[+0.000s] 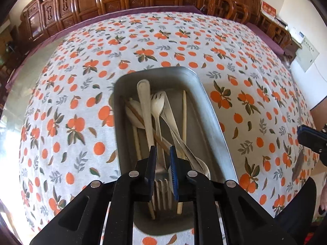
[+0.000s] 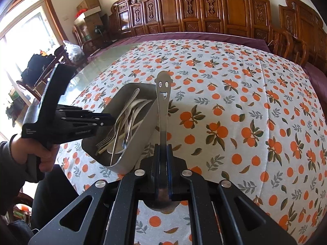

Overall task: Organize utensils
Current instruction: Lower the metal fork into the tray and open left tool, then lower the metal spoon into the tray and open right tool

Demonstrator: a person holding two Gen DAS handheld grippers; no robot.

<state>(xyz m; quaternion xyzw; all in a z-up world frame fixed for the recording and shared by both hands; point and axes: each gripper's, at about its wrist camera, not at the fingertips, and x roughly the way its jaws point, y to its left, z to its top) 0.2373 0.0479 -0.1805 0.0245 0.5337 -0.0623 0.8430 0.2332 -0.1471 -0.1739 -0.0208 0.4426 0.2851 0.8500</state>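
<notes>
A grey metal tray [image 1: 206,110] on the orange-print tablecloth holds several utensils: spoons, a slotted spoon [image 1: 157,102], a fork [image 1: 162,187] and chopsticks [image 1: 184,114]. My left gripper [image 1: 162,153] hovers over the tray's near end, open, with nothing between its fingers. In the right wrist view my right gripper [image 2: 162,149] is shut on a steel spoon with a smiley-face handle [image 2: 162,94], held upright just right of the tray [image 2: 141,126]. The left gripper [image 2: 106,118] shows there over the tray.
The table is wide, covered by the orange-print cloth [image 2: 245,102], with a purple edge at the back. Carved wooden chairs [image 2: 214,10] line the far side. The right gripper shows at the right edge of the left wrist view [image 1: 312,140].
</notes>
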